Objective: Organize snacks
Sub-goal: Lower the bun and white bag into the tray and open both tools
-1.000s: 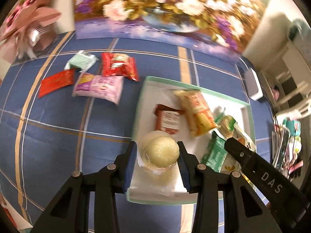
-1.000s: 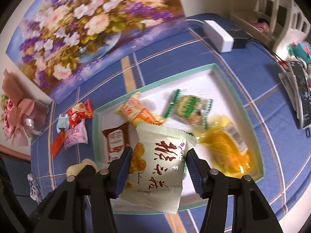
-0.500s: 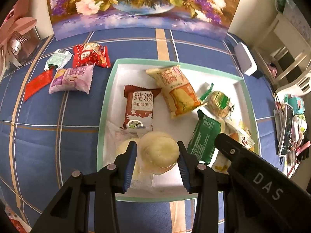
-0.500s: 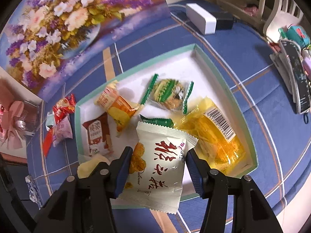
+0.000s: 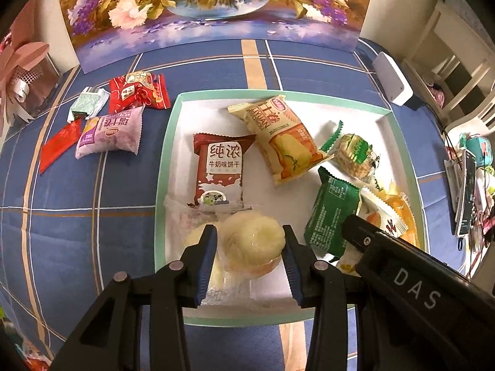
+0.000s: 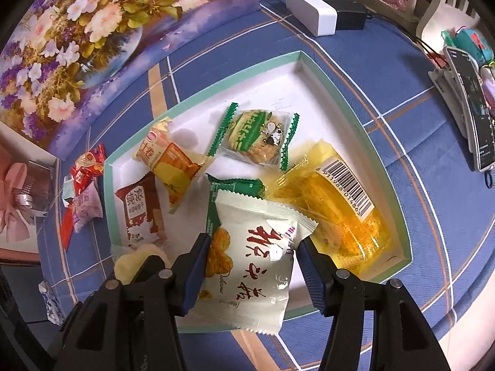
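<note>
My left gripper (image 5: pixel 249 261) is shut on a round pale bun in clear wrap (image 5: pixel 252 242), held low over the near left corner of the white tray with a mint rim (image 5: pixel 161 185). My right gripper (image 6: pixel 253 270) is shut on a white snack packet with red characters (image 6: pixel 256 262), held over the tray's near edge (image 6: pixel 399 261). In the tray lie a brown biscuit packet (image 5: pixel 218 170), an orange-yellow packet (image 5: pixel 286 140), a green-edged biscuit (image 5: pixel 355 154), a dark green packet (image 5: pixel 332 213) and a clear yellow bag (image 6: pixel 332 213).
On the blue checked cloth left of the tray lie a purple packet (image 5: pixel 109 133), a red packet (image 5: pixel 139 91), a flat red sachet (image 5: pixel 60 143) and a pale green packet (image 5: pixel 88 103). A flower picture (image 5: pixel 216 6) stands behind. A white box (image 5: pixel 391 77) and phones (image 6: pixel 470 105) lie right.
My left gripper has carried the bun from the tray's near left edge in over the tray. My right gripper has moved a little forward and lower with the white packet.
</note>
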Motion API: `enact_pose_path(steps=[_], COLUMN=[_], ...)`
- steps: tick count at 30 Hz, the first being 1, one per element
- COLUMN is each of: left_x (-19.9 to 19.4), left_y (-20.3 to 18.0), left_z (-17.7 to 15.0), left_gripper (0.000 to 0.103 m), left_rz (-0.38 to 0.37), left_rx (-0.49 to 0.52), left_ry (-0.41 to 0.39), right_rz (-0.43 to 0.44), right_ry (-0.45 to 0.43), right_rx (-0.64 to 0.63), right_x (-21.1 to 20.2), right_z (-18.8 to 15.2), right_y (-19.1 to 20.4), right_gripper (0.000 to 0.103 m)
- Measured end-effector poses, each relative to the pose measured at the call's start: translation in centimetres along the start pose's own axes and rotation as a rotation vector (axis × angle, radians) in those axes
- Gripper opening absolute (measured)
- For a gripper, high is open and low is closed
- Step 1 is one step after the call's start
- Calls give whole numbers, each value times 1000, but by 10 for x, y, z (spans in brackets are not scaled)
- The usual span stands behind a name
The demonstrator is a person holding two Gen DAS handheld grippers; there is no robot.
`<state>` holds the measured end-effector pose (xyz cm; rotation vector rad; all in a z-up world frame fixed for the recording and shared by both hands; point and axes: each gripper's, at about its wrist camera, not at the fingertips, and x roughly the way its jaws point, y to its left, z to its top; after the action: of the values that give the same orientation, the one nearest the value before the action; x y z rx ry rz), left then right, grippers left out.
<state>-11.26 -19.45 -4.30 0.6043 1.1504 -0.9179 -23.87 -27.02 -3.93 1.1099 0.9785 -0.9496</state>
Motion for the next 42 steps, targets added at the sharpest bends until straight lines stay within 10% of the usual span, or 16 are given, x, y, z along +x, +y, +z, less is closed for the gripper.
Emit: enact_pose_path(steps=[18,42], left_x=[-26,-21], left_y=[14,146], left_z=[10,15], left_gripper=[45,65], left_rz=[-31,32], left_rx=[-33,-389], left_ry=[-25,0], right_rz=[24,-62], right_ry=[-47,8], right_rx=[6,-84], right_x=[-24,-7], right_z=[6,0], right_y=[1,28], right_gripper=[60,70])
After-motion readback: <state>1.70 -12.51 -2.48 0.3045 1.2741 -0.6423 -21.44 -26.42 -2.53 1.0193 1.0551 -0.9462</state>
